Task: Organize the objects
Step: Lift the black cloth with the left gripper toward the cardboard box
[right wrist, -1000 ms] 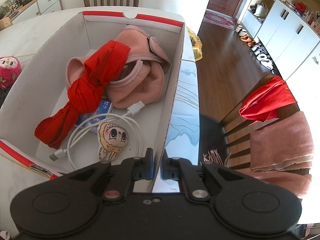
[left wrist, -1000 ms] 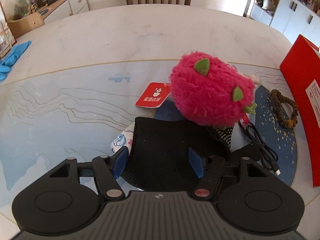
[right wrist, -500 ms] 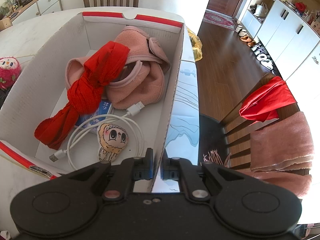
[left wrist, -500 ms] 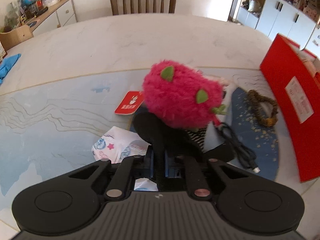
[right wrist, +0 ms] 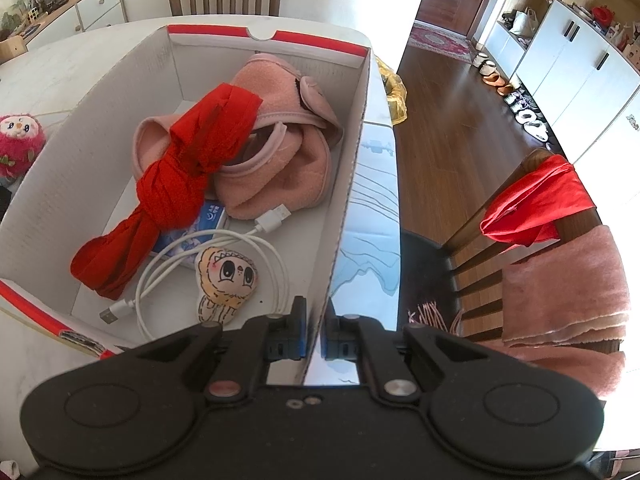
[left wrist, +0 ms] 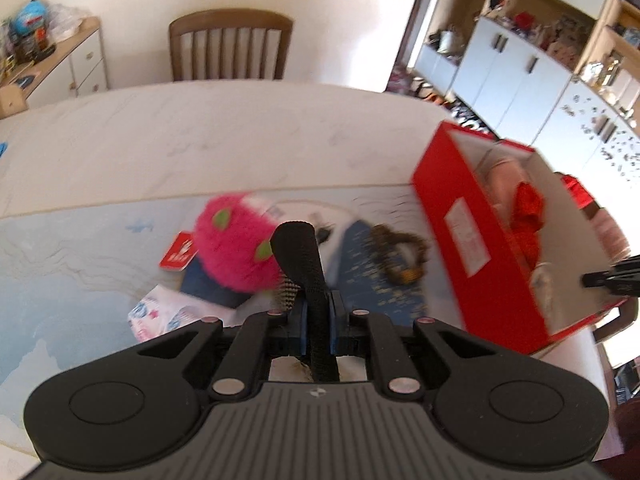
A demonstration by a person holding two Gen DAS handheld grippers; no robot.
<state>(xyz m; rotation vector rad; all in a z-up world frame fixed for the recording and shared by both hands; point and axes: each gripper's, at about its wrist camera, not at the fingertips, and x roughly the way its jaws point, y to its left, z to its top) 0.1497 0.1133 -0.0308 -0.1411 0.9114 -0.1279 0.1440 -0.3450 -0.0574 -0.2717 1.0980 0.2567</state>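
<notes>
1. Already the left gripper point(left wrist: 316, 320) has its jaws pressed onto a black knitted piece point(left wrist: 302, 258), perhaps a glove or sock; the view is blurred, so I cannot name it surely. It stands up out of the grip, clear of the table point(left wrist: 200, 140).
2. Meanwhile the right gripper point(right wrist: 316, 334) pinches the near wall of the red box point(right wrist: 344, 200), one finger inside and one outside, steadying it.
3. Inside the box lie a pink fleece garment point(right wrist: 276, 152), a red cloth point(right wrist: 184, 172), a white cable point(right wrist: 216, 264), a small cartoon plush point(right wrist: 226, 280) and a blue-and-white packet point(right wrist: 200, 228) partly under the cloth. That much of the sorting looks done.
4. Left on the table mat, just beyond the left fingers: a pink fuzzy plush point(left wrist: 232, 252) with its red tag point(left wrist: 178, 254), a brown coiled band point(left wrist: 400, 252) near the box's red side, and a patterned white cloth point(left wrist: 160, 314) near the gripper. A striped scrap under the plush is too blurred to identify.
5. By my judgement the work is somewhere past the middle: the black piece must go across into the box, then three or four loose things remain.
</notes>
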